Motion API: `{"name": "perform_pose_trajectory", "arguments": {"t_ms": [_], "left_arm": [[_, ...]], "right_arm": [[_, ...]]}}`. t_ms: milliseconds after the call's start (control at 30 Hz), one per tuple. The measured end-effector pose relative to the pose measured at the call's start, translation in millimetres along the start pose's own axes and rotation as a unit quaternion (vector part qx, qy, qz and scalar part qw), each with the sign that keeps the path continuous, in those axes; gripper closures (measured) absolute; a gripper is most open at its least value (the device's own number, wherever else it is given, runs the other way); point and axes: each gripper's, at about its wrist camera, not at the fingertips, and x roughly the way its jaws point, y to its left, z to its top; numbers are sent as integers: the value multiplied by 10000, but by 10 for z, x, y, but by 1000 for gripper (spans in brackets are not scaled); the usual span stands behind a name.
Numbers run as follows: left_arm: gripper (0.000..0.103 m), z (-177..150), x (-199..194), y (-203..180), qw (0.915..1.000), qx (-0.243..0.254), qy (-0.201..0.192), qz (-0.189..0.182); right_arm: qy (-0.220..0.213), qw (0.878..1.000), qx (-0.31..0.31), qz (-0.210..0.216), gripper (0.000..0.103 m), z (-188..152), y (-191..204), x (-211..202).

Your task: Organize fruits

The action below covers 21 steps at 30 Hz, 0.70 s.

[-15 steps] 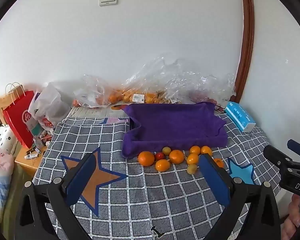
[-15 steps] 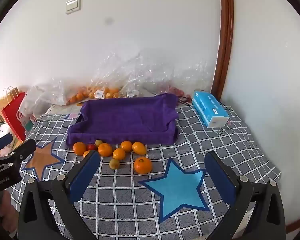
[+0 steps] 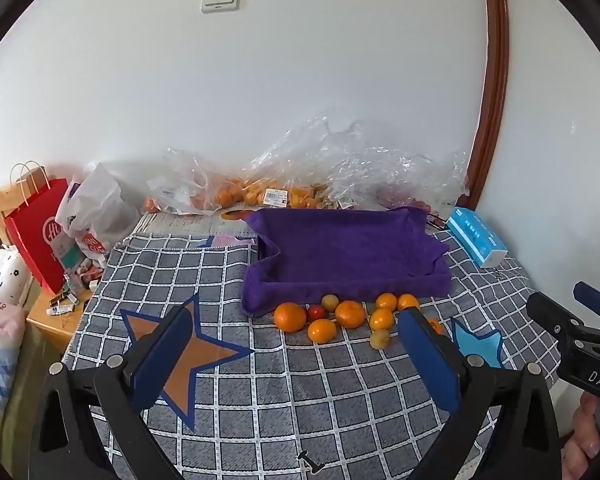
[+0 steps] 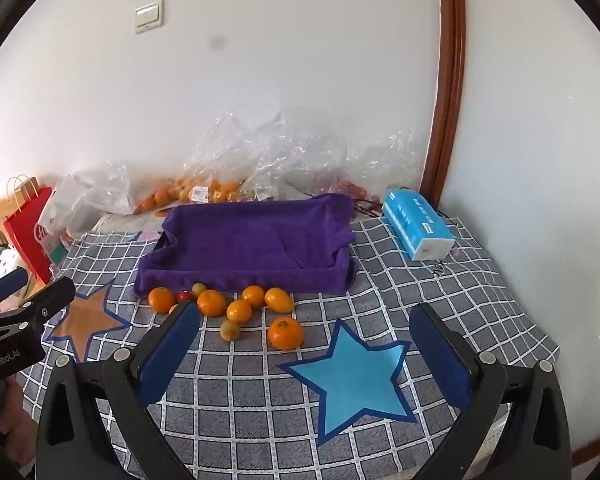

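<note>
Presently, left wrist view: left gripper (image 3: 296,356) hovers over the checked worktop (image 3: 260,420), fingers apart and holding nothing; compared with half a second ago the framing is all but unchanged, so no approach has begun. Loose fruits (image 3: 350,314), mostly oranges with one red and two yellowish pieces, lie in a cluster on the cloth, just before the near wall of the purple-lined tray (image 3: 340,252), which holds no fruit. Bagged fruit (image 3: 260,194) sits against the wall behind it; a blue tissue pack (image 3: 476,236) lies to the right. Right wrist view: right gripper (image 4: 304,354) likewise hovers, fingers apart and unloaded, position near identical to the earlier frame. One orange (image 4: 286,333) lies apart from the cluster, nearest this gripper. Judgement: sorting not yet started; every loose piece awaits transfer.
</note>
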Motion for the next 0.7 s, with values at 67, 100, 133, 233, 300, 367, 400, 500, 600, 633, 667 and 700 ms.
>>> {"name": "perform_pose_trajectory", "arguments": {"t_ms": [67, 100, 133, 233, 300, 367, 400, 500, 600, 633, 667, 700], "left_arm": [[0, 1, -1, -9, 10000, 6, -3, 7], [0, -1, 0, -9, 10000, 5, -3, 7], [0, -12, -3, -13, 10000, 2, -13, 14], [0, -28, -2, -29, 10000, 32, -13, 20], [0, -38, -5, -32, 10000, 39, -24, 13], [0, -48, -4, -34, 10000, 24, -29, 20], [0, -50, -4, -36, 10000, 20, -35, 18], [0, -55, 5, -38, 10000, 5, -21, 19], [0, -58, 17, -39, 10000, 15, -6, 21], [0, -61, 19, -40, 10000, 16, 2, 30], [0, -68, 18, -41, 10000, 17, 8, 30], [0, -68, 19, -40, 10000, 13, 13, 24]], "right_arm": [[12, 10000, 23, 20, 0, 11, -4, 7], [7, 10000, 22, 29, 0, -7, -2, 4], [11, 10000, 20, 34, 0, -9, -1, 10], [32, 10000, 22, 34, 0, -28, -1, 22], [38, 10000, 23, 33, 0, -38, 12, 24], [44, 10000, 27, 29, 0, -39, 11, 28], [51, 10000, 36, 34, 0, -33, 10, 34], [75, 9999, 39, 79, 0, -30, 14, 42], [43, 9999, 53, 78, 0, -31, 8, 28], [46, 9999, 55, 84, 0, -28, 6, 28], [45, 9999, 58, 81, 0, -38, 12, 25], [43, 9999, 63, 82, 0, -42, 13, 26]]}}
